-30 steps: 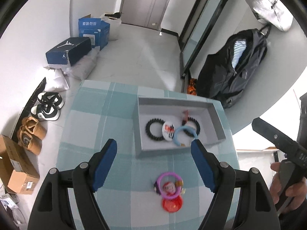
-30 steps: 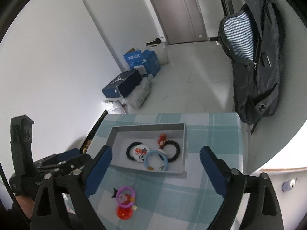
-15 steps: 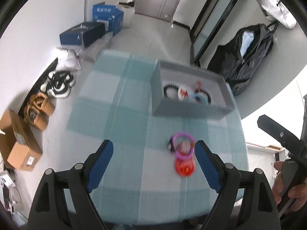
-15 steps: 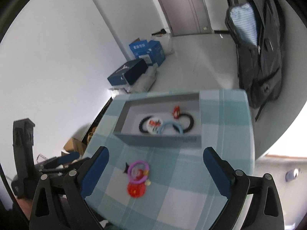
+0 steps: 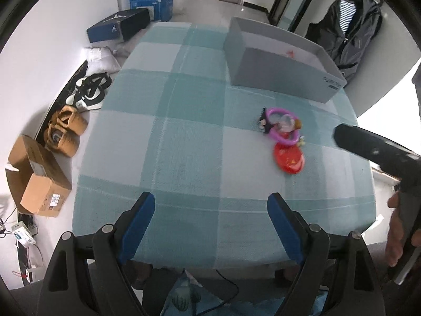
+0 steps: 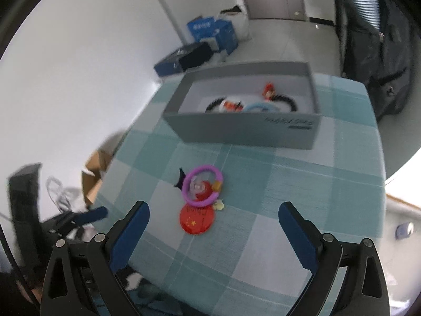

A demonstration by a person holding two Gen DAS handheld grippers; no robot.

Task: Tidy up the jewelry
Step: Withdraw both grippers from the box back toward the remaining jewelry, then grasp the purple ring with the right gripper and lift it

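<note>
Left claw [image 5: 210, 206] is hovering wide open over the near edge of the worktop [image 5: 189, 131], nothing between its blue pads [image 5: 136, 221]. Right claw [image 6: 213, 218] is also hanging wide open and empty, low above the checked teal cloth. From the left wrist view the right claw's black body [image 5: 379, 150] is showing at the right edge, gripped by a hand [image 5: 400, 234].

Loose jewelry is lying on the cloth well short of the box: a purple bangle [image 6: 202, 185] is resting over a small charm piece, partly overlapping a red round badge [image 6: 197, 218] with yellow stars. A black bit [image 6: 180, 179] is poking out at the bangle's left side, and a small pale flower shape [image 6: 219, 205] is sitting just beside the badge. The same cluster is showing in the left view, bangle [image 5: 280, 126] touching badge [image 5: 288, 159], right of centre.

Grey box [image 6: 244, 129] is standing at the far side of the worktop, open top. Inside it, black beaded bracelets [image 6: 288, 100], a light blue ring [image 6: 260, 106], a white round piece [image 6: 231, 104] and a red charm [image 6: 268, 89] are lying together; blurred, details unclear. In the left view mostly the box's outer wall [image 5: 279, 77] is visible.

On the floor: blue cartons [image 5: 150, 0], shoes [image 5: 89, 89], cardboard box [image 5: 39, 176]. A dark backpack [image 5: 350, 29] is leaning by the wall.
</note>
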